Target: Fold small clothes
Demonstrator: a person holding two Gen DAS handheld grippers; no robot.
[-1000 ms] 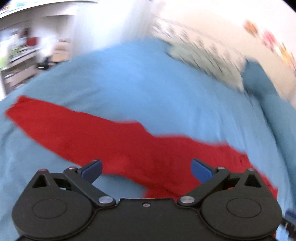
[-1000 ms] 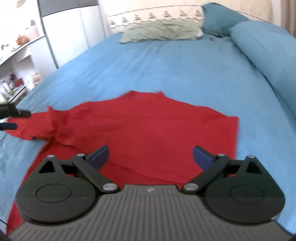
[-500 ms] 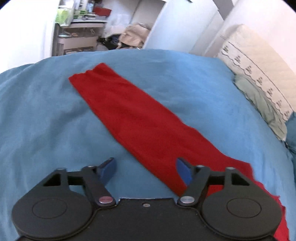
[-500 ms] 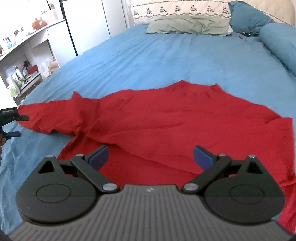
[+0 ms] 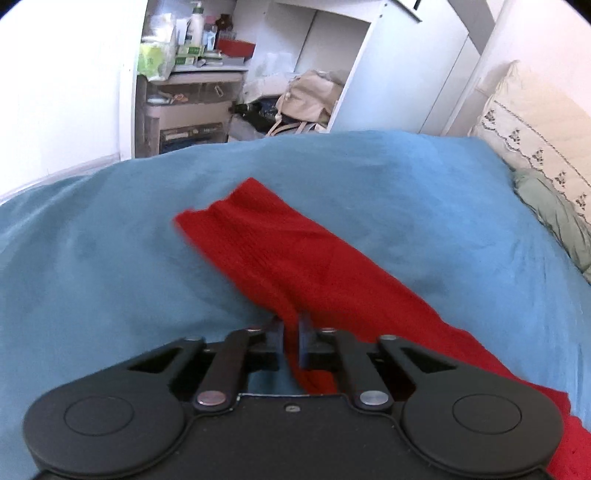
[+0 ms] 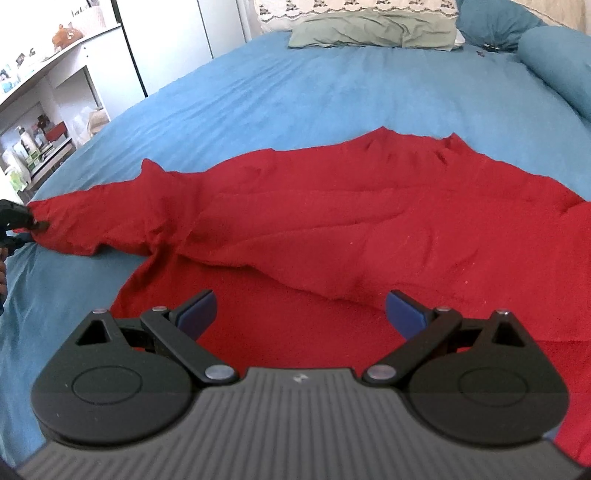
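Observation:
A red long-sleeved top [image 6: 332, 229] lies spread on the blue bedspread [image 6: 295, 85]. Its left sleeve [image 5: 280, 251] stretches away from me in the left wrist view. My left gripper [image 5: 290, 334] is shut on the edge of that sleeve; it also shows at the far left of the right wrist view [image 6: 14, 221], pinching the sleeve end. My right gripper [image 6: 301, 312] is open and empty, low over the body of the top near its lower part.
Pillows [image 6: 369, 22] and a blue bolster [image 6: 554, 62] lie at the head of the bed. White wardrobes and cluttered shelves [image 5: 192, 74] with a beige bag [image 5: 310, 99] stand beyond the bed's left edge.
My left gripper swung along the sleeve and closed on its edge. My right gripper stayed open and moved slightly closer over the top's body.

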